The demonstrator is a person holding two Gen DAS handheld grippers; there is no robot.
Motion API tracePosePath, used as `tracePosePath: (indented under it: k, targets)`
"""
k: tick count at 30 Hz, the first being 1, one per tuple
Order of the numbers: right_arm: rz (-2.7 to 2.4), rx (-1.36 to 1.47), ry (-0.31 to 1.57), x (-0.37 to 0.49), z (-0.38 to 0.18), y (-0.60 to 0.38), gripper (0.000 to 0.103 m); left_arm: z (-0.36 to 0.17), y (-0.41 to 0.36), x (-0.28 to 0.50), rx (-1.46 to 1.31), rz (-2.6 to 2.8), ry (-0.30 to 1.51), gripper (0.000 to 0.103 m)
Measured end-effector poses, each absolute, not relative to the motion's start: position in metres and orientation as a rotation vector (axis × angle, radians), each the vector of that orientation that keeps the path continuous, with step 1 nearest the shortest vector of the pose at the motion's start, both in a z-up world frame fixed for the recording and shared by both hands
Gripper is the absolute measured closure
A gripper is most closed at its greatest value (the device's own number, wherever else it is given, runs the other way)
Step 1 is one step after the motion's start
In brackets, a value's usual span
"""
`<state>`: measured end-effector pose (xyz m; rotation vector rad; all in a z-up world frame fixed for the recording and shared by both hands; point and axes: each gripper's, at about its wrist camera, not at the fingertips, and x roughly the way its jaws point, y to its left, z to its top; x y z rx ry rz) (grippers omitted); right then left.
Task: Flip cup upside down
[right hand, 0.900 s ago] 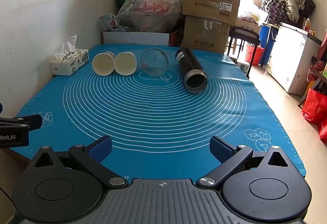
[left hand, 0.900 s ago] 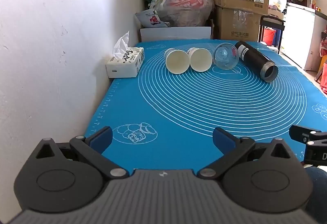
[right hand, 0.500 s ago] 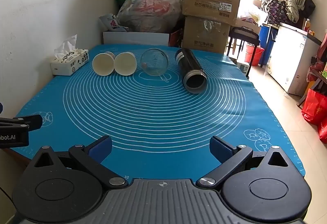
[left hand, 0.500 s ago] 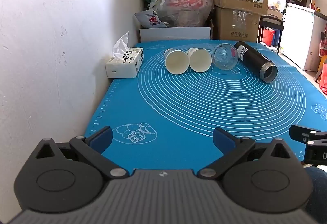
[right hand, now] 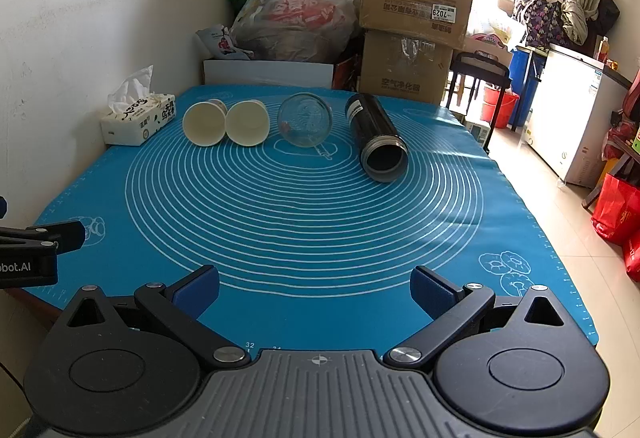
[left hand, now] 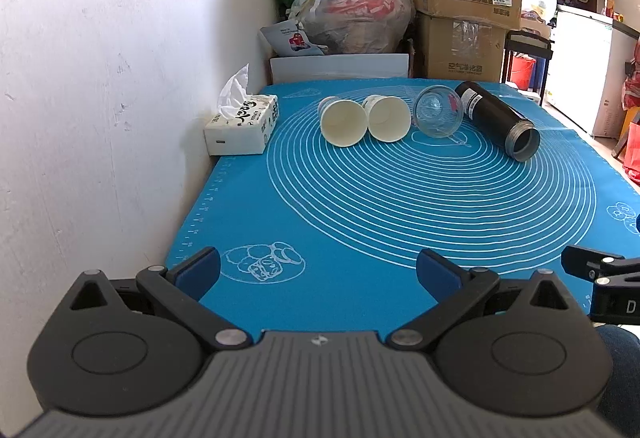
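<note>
1. Two white paper cups (left hand: 343, 122) (right hand: 204, 125), a clear glass cup (right hand: 305, 119) and a black cylindrical flask (right hand: 376, 137) lie on their sides in a row right of the white tissue box (right hand: 138, 118), mouths facing the cameras.
2. The blue round-lined mat (right hand: 304, 206) covers the tabletop.
3. Left gripper (left hand: 318, 272) and right gripper (right hand: 314, 284) fingers are spread apart, holding nothing, well apart from the tissue box.

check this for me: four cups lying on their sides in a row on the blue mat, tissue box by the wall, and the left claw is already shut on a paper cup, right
Not quite. The left claw is open and holds nothing, well short of the paper cups; the left wrist view shows it. The rest stands: cups on their sides on the blue mat, tissue box by the wall.
</note>
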<state>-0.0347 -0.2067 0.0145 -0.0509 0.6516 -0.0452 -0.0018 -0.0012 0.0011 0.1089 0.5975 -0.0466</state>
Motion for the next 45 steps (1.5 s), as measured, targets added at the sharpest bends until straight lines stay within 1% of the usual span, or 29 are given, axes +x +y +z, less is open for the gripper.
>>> tracePosePath:
  k: [45]
  targets:
    - [-0.039,-0.044,0.659,-0.0353,0.0125,-0.2091,0.000,0.0029,-0.0061,-0.0020,0.125,-0.061,0.594,0.000]
